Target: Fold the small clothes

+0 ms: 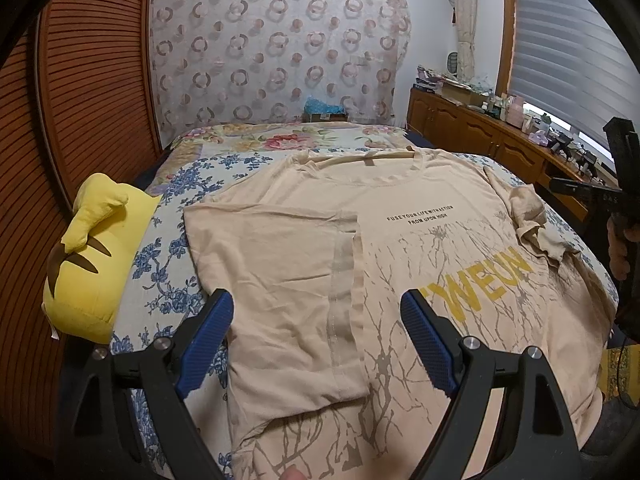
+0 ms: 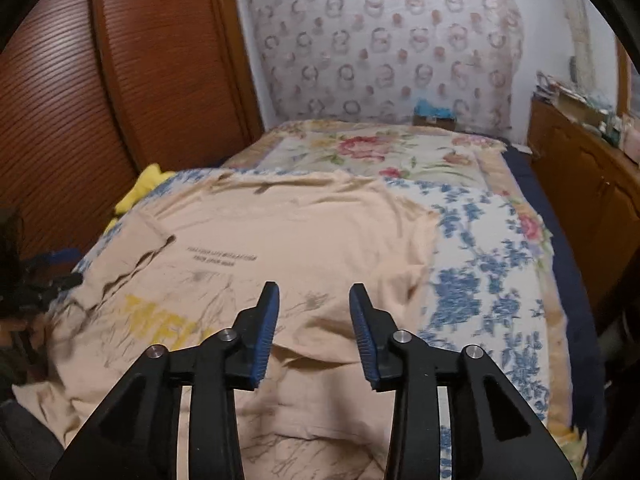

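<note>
A beige T-shirt [image 1: 420, 248] with yellow letters and a grey branch print lies face up on the bed. Its left side is folded inward over the front [image 1: 288, 280]. Its right sleeve [image 1: 532, 220] is bunched up. My left gripper [image 1: 316, 312] is open and empty, hovering over the folded left part. My right gripper [image 2: 314, 296] is open and empty above the shirt [image 2: 280, 232], near its right side. The right gripper also shows at the right edge of the left wrist view [image 1: 616, 192].
The bed has a floral cover [image 2: 480, 272]. A yellow plush toy [image 1: 92, 256] lies at the bed's left edge by a wooden louvred wardrobe [image 1: 88, 92]. A wooden sideboard [image 1: 480, 128] with clutter runs along the right. A patterned curtain [image 1: 280, 48] hangs behind.
</note>
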Tool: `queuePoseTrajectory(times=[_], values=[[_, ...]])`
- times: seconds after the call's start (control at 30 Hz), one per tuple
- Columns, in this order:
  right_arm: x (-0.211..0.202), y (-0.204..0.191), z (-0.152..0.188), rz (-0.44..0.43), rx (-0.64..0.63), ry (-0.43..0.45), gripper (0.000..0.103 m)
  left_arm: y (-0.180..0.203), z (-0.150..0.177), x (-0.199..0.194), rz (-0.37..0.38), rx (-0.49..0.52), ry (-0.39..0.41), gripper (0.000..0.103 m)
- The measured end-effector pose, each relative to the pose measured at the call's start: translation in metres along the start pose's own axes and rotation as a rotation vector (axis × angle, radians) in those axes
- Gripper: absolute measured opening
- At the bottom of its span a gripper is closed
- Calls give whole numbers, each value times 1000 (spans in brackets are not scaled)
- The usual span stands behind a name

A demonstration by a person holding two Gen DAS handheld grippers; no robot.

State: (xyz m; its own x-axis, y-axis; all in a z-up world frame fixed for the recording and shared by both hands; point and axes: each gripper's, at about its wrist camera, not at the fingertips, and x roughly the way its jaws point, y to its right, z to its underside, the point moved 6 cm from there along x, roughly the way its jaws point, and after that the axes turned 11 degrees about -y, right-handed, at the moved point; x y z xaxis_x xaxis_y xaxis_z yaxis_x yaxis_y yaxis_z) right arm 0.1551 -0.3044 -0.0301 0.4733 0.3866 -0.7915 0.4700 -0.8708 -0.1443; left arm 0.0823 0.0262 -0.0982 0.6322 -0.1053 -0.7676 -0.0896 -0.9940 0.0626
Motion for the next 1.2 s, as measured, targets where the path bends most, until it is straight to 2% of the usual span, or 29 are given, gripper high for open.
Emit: queuePoseTrajectory(times=[0.07,0.17,0.57,0.63,0.7,0.73,0.8,1.03,1.2], values=[[-2,11,-1,51,17,-2,37,1,1,-1,3,-2,3,86],[-1,24,5,81,32,-23,37,3,2,0,12,-5,7,86],[39,28,39,129,-4,-146,36,14,6,1,22,15,-7,86],[41,28,39,128,-10,-149,28,14,7,1,22,14,-8,86],[43,27,38,125,-20,-151,14,14,7,1,22,15,-7,86],[43,27,37,120,-25,-152,11,14,7,1,21,16,-8,86],[41,21,33,88,-38,-135,5,14,7,1,20,16,-8,86],[40,-12,-8,51,-97,-81,1,14,8,2,23,14,-14,86],[61,-48,-44,-32,-131,-85,1,13,11,3,21,15,-23,86]])
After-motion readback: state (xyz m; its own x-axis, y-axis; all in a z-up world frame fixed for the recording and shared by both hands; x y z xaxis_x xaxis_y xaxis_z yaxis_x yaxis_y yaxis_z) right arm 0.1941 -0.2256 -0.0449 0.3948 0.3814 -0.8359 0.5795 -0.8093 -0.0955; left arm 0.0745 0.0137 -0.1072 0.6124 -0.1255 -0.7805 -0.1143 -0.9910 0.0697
